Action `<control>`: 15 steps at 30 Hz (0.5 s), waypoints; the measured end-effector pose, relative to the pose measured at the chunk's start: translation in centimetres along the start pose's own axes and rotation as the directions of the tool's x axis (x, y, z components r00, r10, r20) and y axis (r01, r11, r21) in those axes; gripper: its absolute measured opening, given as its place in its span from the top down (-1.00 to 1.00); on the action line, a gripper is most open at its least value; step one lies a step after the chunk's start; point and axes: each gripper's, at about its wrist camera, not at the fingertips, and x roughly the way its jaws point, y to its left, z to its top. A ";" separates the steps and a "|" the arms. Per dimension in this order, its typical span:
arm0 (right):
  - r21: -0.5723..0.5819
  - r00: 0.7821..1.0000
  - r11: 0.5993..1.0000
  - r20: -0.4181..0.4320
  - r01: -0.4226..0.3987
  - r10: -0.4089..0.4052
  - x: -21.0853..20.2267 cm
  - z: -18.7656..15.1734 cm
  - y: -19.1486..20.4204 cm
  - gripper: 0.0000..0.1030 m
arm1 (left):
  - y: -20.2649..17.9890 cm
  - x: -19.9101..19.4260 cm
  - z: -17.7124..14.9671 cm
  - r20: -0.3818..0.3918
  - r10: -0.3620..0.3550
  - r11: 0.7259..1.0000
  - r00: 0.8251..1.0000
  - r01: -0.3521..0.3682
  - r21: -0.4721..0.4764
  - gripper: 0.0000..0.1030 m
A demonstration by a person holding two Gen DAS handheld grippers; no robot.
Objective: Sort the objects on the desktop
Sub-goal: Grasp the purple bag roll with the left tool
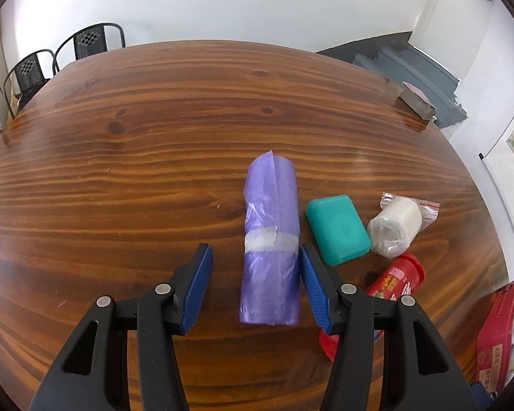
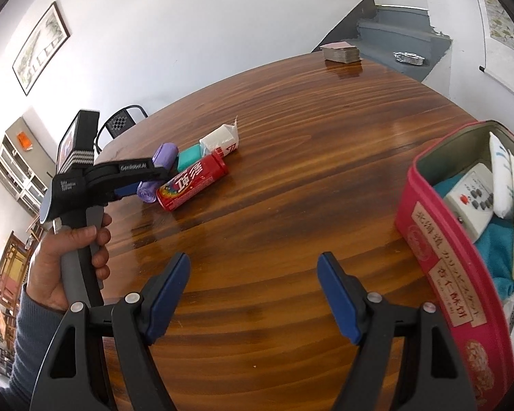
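Observation:
A purple roll of bags (image 1: 270, 239) lies on the wooden table (image 1: 120, 171), between the open fingers of my left gripper (image 1: 255, 267); the right finger (image 1: 313, 284) is close against its side, the left finger stands apart. Beside it lie a teal case (image 1: 337, 229), a white roll in a clear bag (image 1: 395, 227) and a red tube (image 1: 395, 281). My right gripper (image 2: 253, 294) is open and empty over bare table. In its view the left gripper (image 2: 126, 179) reaches over the purple roll (image 2: 159, 161), next to the red tube (image 2: 193, 181).
A red tin box (image 2: 438, 257) stands open at the right, holding a white remote (image 2: 469, 202), blue cloth and white tubes; it shows in the left wrist view (image 1: 497, 335) too. A stack of cards (image 2: 341, 51) sits at the table's far edge. Black chairs (image 1: 85, 42) stand behind the table.

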 end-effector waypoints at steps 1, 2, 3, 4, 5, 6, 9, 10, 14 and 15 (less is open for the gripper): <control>-0.006 1.000 1.000 0.000 0.002 -0.002 0.1 0.0 0.2 -0.55 | -0.1 0.2 0.1 -0.002 -0.001 1.000 1.000 0.001 0.003 -0.08; -0.010 1.000 1.000 0.000 0.005 -0.005 0.2 0.1 0.2 -0.55 | -0.2 0.4 0.3 -0.005 -0.004 1.000 1.000 0.004 0.005 -0.08; -0.015 1.000 1.000 0.000 0.009 -0.009 0.4 0.2 0.3 -0.55 | -0.2 0.5 0.4 0.000 -0.003 1.000 1.000 0.003 0.009 -0.08; -0.020 1.000 1.000 -0.001 0.013 -0.013 0.6 0.4 0.4 -0.55 | -0.3 0.6 0.4 0.005 -0.003 1.000 1.000 0.002 0.017 -0.08; -0.024 1.000 1.000 -0.002 0.015 -0.015 0.8 0.5 0.6 -0.55 | -0.4 0.7 0.5 0.009 -0.004 1.000 1.000 0.004 0.023 -0.08; -0.032 1.000 0.999 -0.003 0.017 -0.018 1.0 0.7 0.7 -0.55 | -0.4 0.8 0.5 0.014 -0.003 1.000 1.000 0.003 0.028 -0.08; -0.066 1.000 0.998 -0.005 0.006 -0.007 2.0 1.6 1.6 -0.55 | -0.3 0.7 0.5 0.015 -0.014 0.999 1.000 0.013 0.045 0.34; -0.076 1.000 0.997 -0.009 -0.001 0.001 2.4 1.9 1.9 -0.55 | -0.2 0.6 0.6 0.016 -0.002 0.999 1.000 0.001 0.045 0.34; -0.091 0.998 0.995 -0.058 -0.032 0.026 4.9 3.2 3.0 -0.55 | 0.4 -0.4 0.8 0.045 0.000 0.999 0.999 -0.002 0.032 0.34; -0.079 0.997 0.996 -0.073 -0.041 0.035 5.5 3.4 3.2 -0.55 | 0.6 -0.7 1.0 0.054 -0.002 1.000 0.999 0.000 0.027 0.35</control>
